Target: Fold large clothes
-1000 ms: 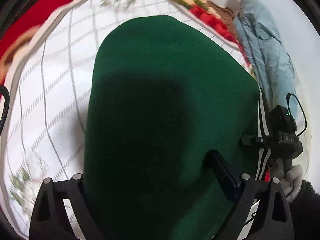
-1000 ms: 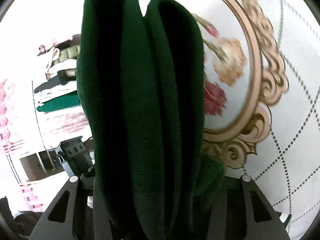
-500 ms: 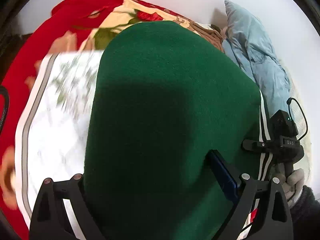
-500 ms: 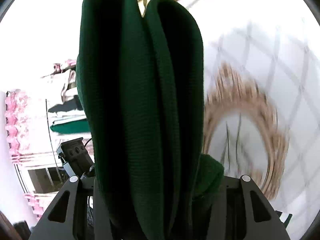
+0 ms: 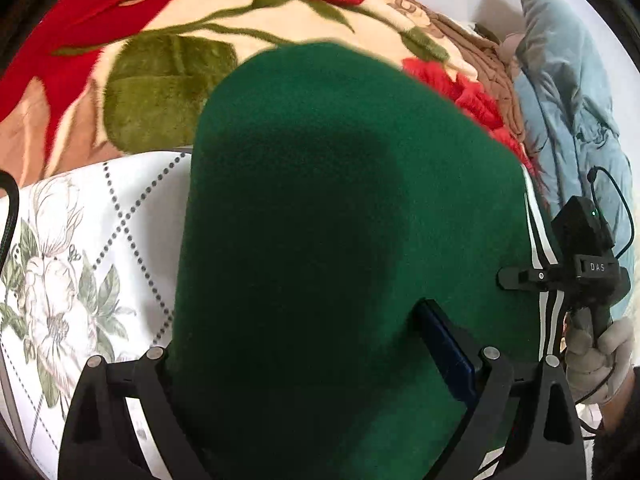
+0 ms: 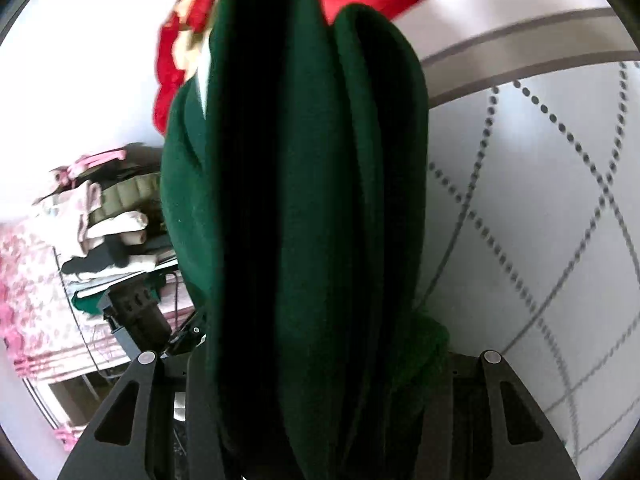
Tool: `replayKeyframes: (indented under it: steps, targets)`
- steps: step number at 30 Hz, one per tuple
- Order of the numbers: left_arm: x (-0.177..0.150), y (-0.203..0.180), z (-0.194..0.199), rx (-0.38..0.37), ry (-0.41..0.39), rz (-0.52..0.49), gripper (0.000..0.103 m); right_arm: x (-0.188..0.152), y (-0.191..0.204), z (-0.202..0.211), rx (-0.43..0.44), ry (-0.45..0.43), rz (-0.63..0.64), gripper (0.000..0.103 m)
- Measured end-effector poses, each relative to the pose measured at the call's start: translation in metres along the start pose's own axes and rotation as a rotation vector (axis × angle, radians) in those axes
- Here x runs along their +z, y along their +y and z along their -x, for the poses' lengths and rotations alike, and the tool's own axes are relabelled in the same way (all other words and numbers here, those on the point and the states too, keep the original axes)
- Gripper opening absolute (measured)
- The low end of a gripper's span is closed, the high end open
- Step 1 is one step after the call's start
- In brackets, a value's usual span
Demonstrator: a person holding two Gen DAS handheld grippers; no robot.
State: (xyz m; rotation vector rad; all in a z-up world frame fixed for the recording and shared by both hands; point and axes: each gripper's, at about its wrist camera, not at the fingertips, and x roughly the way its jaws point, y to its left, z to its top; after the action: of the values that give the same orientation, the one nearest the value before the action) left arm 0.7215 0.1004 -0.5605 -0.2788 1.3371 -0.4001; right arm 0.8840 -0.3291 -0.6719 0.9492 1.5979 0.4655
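A folded dark green garment (image 5: pixel 344 240) with white stripes at its right edge fills the left wrist view, held above the bed. My left gripper (image 5: pixel 320 392) is shut on its near edge; the cloth hides the fingertips. In the right wrist view the same garment (image 6: pixel 304 220) shows edge-on as several stacked folds. My right gripper (image 6: pixel 320 400) is shut on those folds. The right gripper also shows in the left wrist view (image 5: pixel 576 276), held by a gloved hand at the garment's right edge.
A white quilted bedspread with a flower print (image 5: pixel 72 264) lies below. A red floral blanket (image 5: pixel 168 52) lies beyond it, and a light blue padded jacket (image 5: pixel 568 104) at the far right. A stack of folded clothes (image 6: pixel 112 216) sits at the left in the right wrist view.
Both grippers have carried the folded green garment across the bedspread towards the red floral blanket. Their hold on the garment has not changed.
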Motion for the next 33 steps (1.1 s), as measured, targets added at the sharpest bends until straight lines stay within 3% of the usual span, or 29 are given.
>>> replayKeyframes:
  steps: [2,7,9,10,13,16,18,20,23,25,33]
  targets:
    - [-0.001,0.000,0.000,0.001,0.002,-0.002,0.095,0.008,0.000,0.000,-0.005,0.006,0.011,0.055]
    - [0.005,-0.003,-0.002,0.027,0.000,-0.003,0.096,-0.029,-0.010,-0.011,-0.049,0.013,0.014,0.061]
    - [0.007,-0.004,-0.002,0.042,-0.004,0.000,0.096,-0.052,0.015,-0.030,-0.079,0.008,0.016,0.063]
    - [0.005,-0.006,0.001,0.056,-0.010,0.000,0.096,-0.067,0.038,-0.044,-0.111,0.002,0.028,0.071]
    - [0.003,-0.009,0.008,0.128,-0.047,-0.027,0.096,-0.076,0.060,-0.045,-0.285,-0.030,0.117,0.078]
    - [-0.006,-0.017,0.020,0.251,-0.096,-0.076,0.096,-0.094,0.086,-0.043,-0.445,-0.072,0.195,0.086]
    - [-0.014,-0.024,0.028,0.345,-0.123,-0.103,0.096,-0.111,0.107,-0.041,-0.568,-0.138,0.254,0.088]
    - [-0.023,-0.030,0.037,0.422,-0.149,-0.112,0.098,-0.131,0.122,-0.041,-0.705,-0.208,0.293,0.099]
    - [-0.043,-0.037,0.054,0.469,-0.182,-0.095,0.100,-0.179,0.159,-0.054,-0.894,-0.295,0.361,0.102]
    - [-0.054,-0.043,0.064,0.492,-0.200,-0.088,0.101,-0.208,0.165,-0.062,-0.962,-0.333,0.389,0.102]
    - [-0.096,-0.078,0.129,0.507,-0.248,-0.053,0.101,-0.315,0.161,-0.032,-0.994,-0.462,0.406,0.102]
